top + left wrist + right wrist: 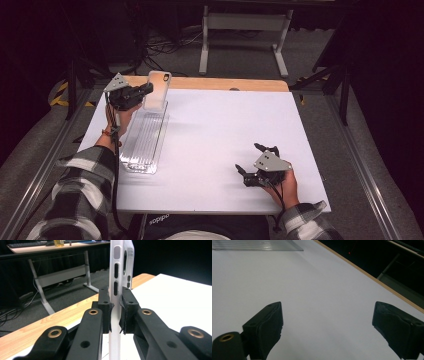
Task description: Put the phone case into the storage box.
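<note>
The left gripper (115,312) was clamped on a clear phone case (120,270), both pads pressing its thin side edge, with the case standing upright between them and its button cut-outs facing the camera. In the high view the same left gripper (145,92) held the phone case (158,90) at the far left of the table, raised above the far end of a clear ribbed tray (145,140) that lay lengthwise on the white table surface (225,125). Whether the bottom edge of the case touched the tray could not be determined. The person's left hand (122,112) gripped the tool from below, the plaid sleeve (80,185) entering from the lower left. The right gripper (250,165) rested low near the front right of the table, well apart from the case, its jaws spread wide with nothing between them; in its own view the right gripper (327,327) showed bare white surface between the two pads, and a corner of the ribbed tray (257,245) lay at the top edge. A wooden strip (210,83) bordered the table's far side.
</note>
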The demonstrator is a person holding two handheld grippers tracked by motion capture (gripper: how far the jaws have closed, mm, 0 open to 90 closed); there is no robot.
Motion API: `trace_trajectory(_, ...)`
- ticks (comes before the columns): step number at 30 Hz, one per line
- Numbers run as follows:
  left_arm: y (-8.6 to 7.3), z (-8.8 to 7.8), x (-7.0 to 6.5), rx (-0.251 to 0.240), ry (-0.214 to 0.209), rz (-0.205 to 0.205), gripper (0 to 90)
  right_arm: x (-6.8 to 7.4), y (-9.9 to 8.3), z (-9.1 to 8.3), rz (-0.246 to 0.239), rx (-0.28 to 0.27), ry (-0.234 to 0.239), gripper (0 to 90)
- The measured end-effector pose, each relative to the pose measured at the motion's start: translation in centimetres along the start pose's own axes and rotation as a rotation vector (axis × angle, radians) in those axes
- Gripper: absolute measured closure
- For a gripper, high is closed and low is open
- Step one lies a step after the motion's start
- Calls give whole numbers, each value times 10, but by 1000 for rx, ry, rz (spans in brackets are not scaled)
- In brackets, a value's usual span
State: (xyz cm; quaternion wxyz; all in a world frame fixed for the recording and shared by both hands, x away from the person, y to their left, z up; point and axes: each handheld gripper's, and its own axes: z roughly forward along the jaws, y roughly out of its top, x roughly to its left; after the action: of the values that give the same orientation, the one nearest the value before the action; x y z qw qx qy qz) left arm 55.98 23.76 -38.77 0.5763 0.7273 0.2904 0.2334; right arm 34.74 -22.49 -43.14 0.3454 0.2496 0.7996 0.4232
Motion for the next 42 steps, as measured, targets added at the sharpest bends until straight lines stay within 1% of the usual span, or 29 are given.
trace_trajectory(2,-2,3,1,9,-4,2,815,0,-1,-1,0,1,-1,105)
trace_trajectory(3,-3,5,2,20,-8,16,814,0,-1,-2,0,2,-2,105)
trace_trajectory(8,-8,10,3,44,-17,13,815,1,-2,-4,-2,1,-8,106)
trace_trajectory(9,-9,12,3,45,-18,3,814,1,-2,-5,1,0,-8,107)
trace_trajectory(10,-10,13,4,61,-17,4,815,1,-2,-5,2,1,-8,107)
trace_trajectory(17,-13,13,6,57,-23,-2,814,1,-2,-3,-4,5,-2,107)
trace_trajectory(21,-16,13,6,44,-27,-20,814,3,-2,-2,-11,10,4,109)
trace_trajectory(22,-16,12,7,51,-29,-23,814,3,-2,-2,-13,10,5,111)
trace_trajectory(23,-17,12,7,41,-27,-24,813,3,-2,-2,-15,11,4,112)
trace_trajectory(25,-18,13,7,39,-24,-23,812,3,-3,-2,-17,13,6,112)
trace_trajectory(26,-19,13,7,49,-25,-17,812,3,-3,-2,-17,13,6,113)
trace_trajectory(28,-20,12,8,57,-30,-18,810,3,-3,-2,-21,13,5,113)
trace_trajectory(29,-21,13,8,48,-25,-19,810,3,-3,-2,-22,12,5,113)
trace_trajectory(32,-24,12,8,53,-24,-18,809,3,-3,-2,-21,13,5,113)
trace_trajectory(33,-24,12,8,52,-17,-18,807,4,-3,-2,-21,13,5,113)
trace_trajectory(34,-25,12,8,58,-18,-19,805,4,-3,-2,-23,14,5,113)
trace_trajectory(37,-27,14,7,83,4,-4,777,4,-3,-2,-26,15,5,113)
trace_trajectory(38,-29,13,8,86,4,-12,767,4,-3,-2,-29,13,6,113)
trace_trajectory(39,-30,13,8,78,10,-11,766,4,-2,-2,-29,13,3,113)
trace_trajectory(41,-32,13,9,81,8,-17,764,4,-2,-2,-30,12,3,113)
trace_trajectory(42,-32,12,10,99,15,-9,759,4,-2,-2,-28,12,3,113)
